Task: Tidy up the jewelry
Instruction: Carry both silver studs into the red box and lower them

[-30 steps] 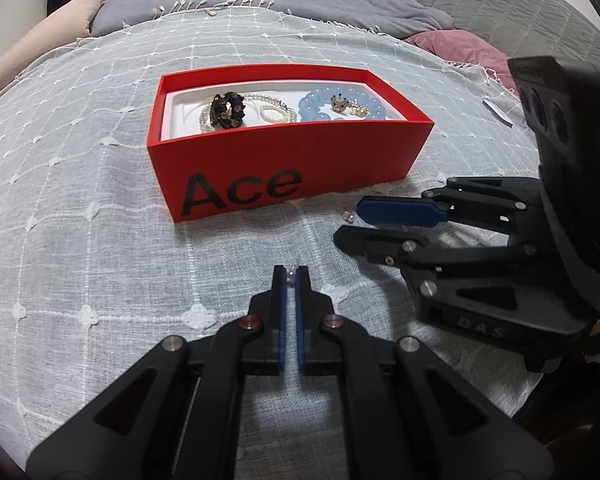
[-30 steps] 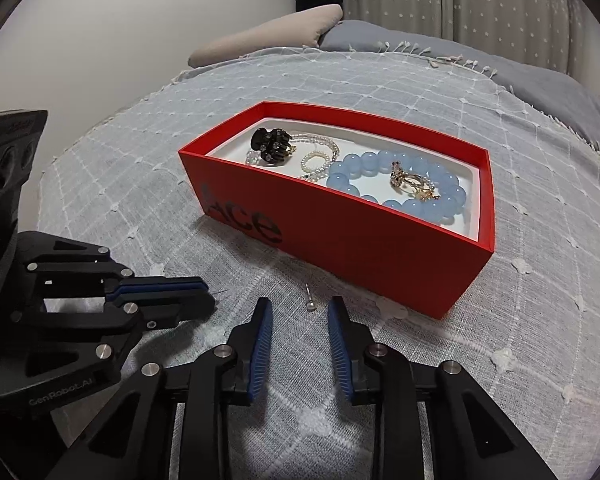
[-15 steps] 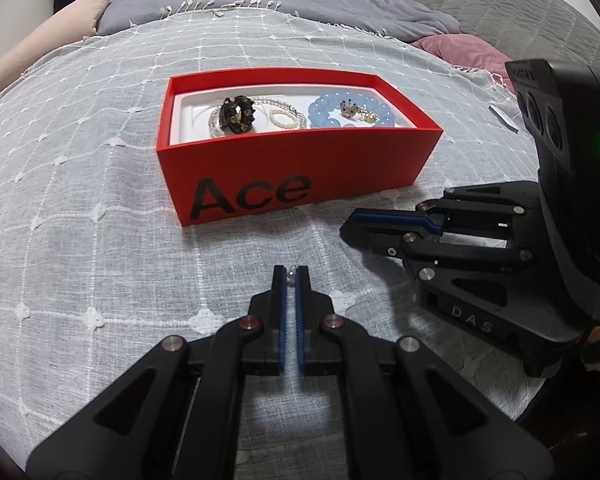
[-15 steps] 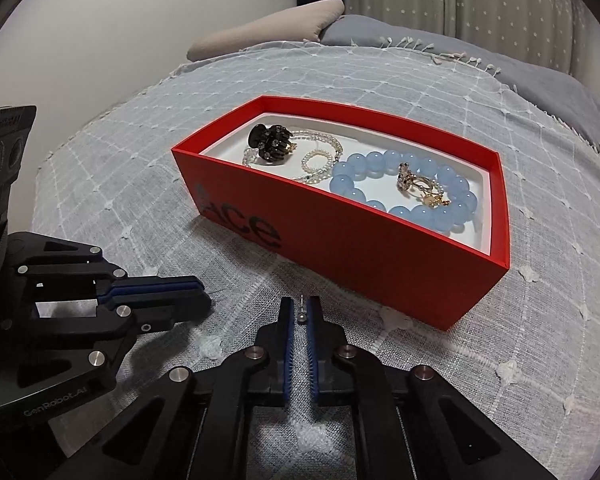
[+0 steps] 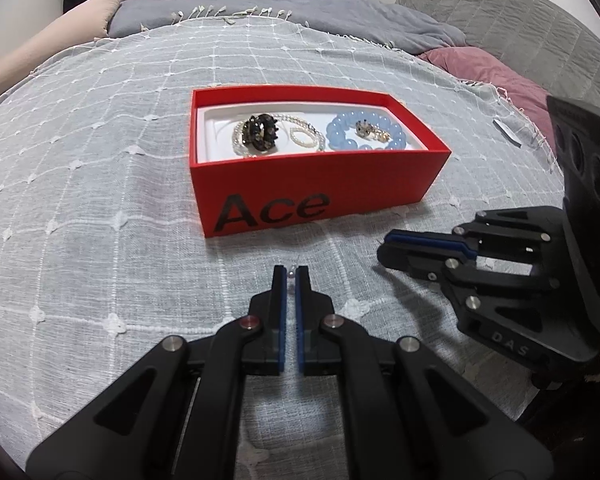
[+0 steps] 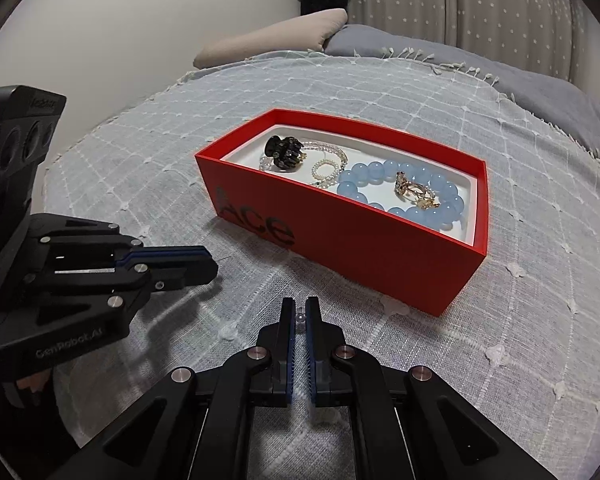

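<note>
A red "Ace" box (image 5: 308, 184) (image 6: 364, 240) stands on the grey blanket. It holds a black hair claw (image 5: 260, 133) (image 6: 284, 153), pearl strands (image 5: 305, 136), a blue bead bracelet (image 5: 342, 136) (image 6: 420, 184) and gold jewelry (image 5: 370, 132) (image 6: 414, 192). My left gripper (image 5: 291, 274) is shut on a small pearl earring (image 5: 290, 276) in front of the box. My right gripper (image 6: 299, 312) is shut on another small pearl earring (image 6: 300, 317), raised above the blanket near the box's front. Each gripper shows in the other's view: the right (image 5: 396, 246), the left (image 6: 208, 268).
The checked grey blanket (image 5: 100, 200) covers the bed. A beige pillow (image 5: 48, 48) and grey bedding (image 5: 300, 12) lie at the back, a pink pillow (image 5: 492, 72) at the right. A wall (image 6: 120, 20) borders the bed.
My right gripper closed on the pearl earring that lay on the blanket and lifted it. Both grippers rose and pulled back a little from the box.
</note>
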The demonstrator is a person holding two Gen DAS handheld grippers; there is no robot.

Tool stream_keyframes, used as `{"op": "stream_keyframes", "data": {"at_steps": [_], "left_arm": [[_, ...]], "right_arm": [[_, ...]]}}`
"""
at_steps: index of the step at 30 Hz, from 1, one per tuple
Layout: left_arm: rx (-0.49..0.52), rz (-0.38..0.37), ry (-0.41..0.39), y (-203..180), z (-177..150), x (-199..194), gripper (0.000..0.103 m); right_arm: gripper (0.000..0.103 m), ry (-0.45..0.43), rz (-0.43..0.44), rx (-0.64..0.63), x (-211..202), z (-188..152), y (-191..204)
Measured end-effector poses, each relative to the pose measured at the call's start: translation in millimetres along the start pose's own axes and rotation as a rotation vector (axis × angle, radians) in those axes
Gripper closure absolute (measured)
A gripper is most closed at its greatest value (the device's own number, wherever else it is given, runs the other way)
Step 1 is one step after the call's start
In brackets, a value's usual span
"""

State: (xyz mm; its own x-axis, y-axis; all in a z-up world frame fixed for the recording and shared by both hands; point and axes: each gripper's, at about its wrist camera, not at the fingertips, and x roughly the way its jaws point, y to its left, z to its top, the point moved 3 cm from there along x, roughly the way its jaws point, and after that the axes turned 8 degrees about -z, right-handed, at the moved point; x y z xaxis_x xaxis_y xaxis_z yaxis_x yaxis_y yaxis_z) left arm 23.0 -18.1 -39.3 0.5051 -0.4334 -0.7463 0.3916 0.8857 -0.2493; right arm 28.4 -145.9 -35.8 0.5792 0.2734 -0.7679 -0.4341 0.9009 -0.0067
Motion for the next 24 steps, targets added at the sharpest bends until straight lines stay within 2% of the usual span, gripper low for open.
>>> {"op": "stream_keyframes", "data": {"at_steps": [10,18,24], "left_arm": [[0.008,-0.006,-0.05,-3.0,18.2,-12.3,0.098],[0.005,-0.023,-0.107,-12.0,45.6,-20.9,0.098],[-0.008,-0.028,-0.127,-16.7,66.1,-14.4,0.098]], "right_arm": [[0.098,-0.066,0.001,0.048,-26.8,12.7,-12.5],[0.098,-0.135,-0.025,0.13,-50.3,28.6,-33.6],[0.098,-0.162,-0.055,0.192,-51.1,41.8,-51.5]]}}
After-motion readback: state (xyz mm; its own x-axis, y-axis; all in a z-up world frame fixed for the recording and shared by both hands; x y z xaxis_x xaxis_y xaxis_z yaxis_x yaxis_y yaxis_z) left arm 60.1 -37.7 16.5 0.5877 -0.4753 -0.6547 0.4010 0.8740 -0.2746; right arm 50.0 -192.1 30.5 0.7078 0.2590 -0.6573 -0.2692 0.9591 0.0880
